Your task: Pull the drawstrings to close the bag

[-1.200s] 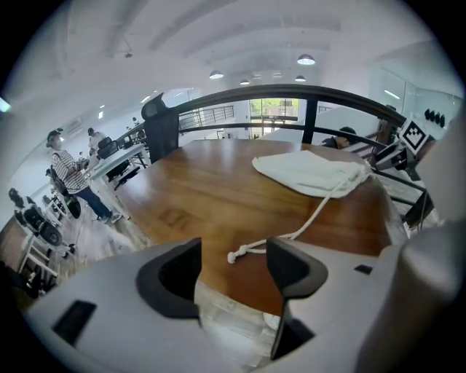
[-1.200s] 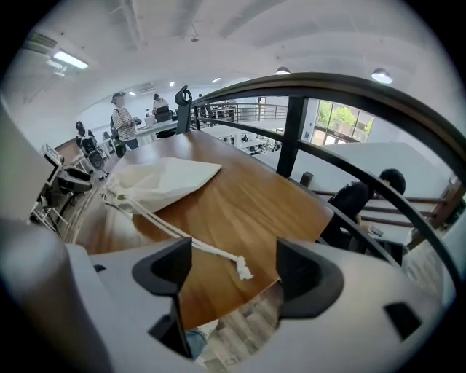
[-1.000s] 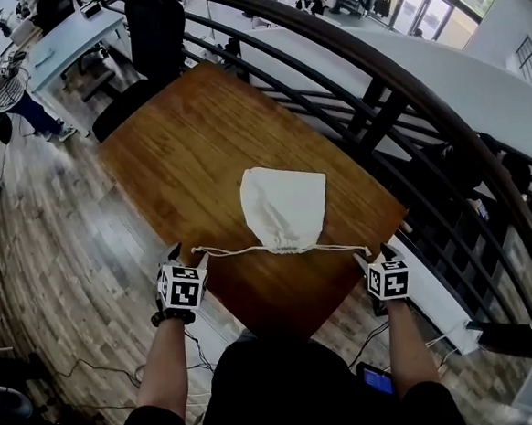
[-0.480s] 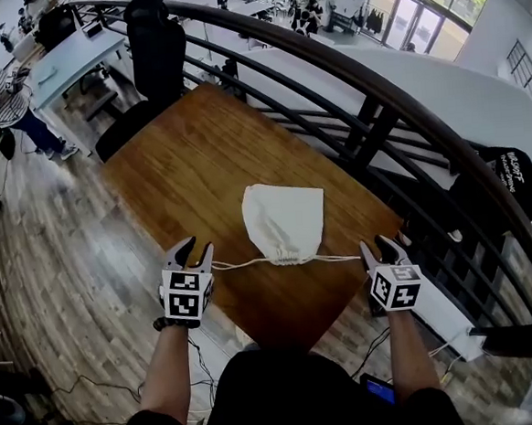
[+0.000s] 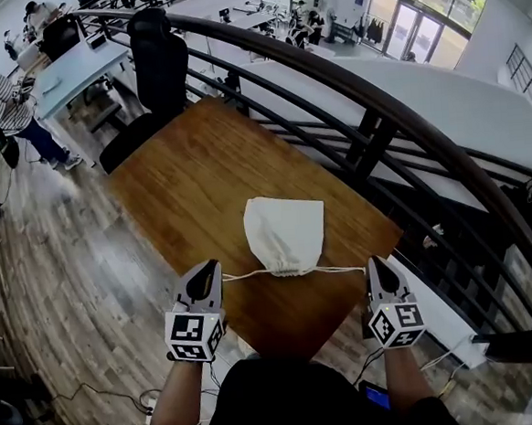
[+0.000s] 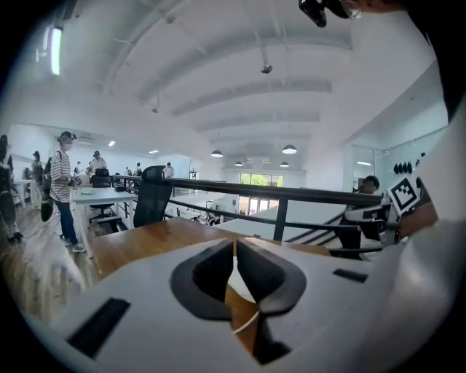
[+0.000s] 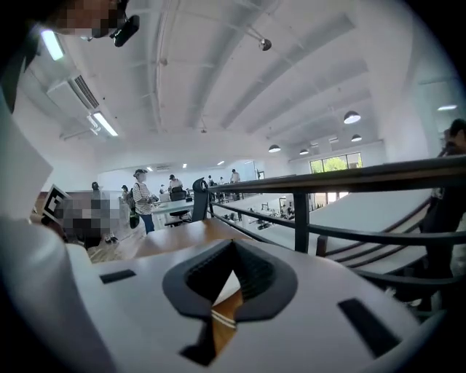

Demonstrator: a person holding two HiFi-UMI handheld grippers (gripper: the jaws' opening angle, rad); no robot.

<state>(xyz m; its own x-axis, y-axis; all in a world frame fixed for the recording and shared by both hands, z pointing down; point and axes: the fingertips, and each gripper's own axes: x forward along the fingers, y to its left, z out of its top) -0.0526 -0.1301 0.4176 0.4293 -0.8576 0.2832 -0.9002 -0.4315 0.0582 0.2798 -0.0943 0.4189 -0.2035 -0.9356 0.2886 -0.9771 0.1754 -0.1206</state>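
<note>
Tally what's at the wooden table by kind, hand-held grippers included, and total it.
Bag: 1, white
Drawstrings: 2, left drawstring and right drawstring
Hand-held grippers: 2, left hand-held gripper and right hand-held gripper; jaws have just closed, each on its drawstring
Table: 1
Total: 6

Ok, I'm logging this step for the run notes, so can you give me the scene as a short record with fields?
surface: brown wooden table
item: white cloth drawstring bag, lying flat, gathered mouth toward the person
left hand-held gripper: jaws just closed on the white left cord
right hand-held gripper: jaws just closed on the white right cord
cords: stretched sideways from the bag's mouth
</note>
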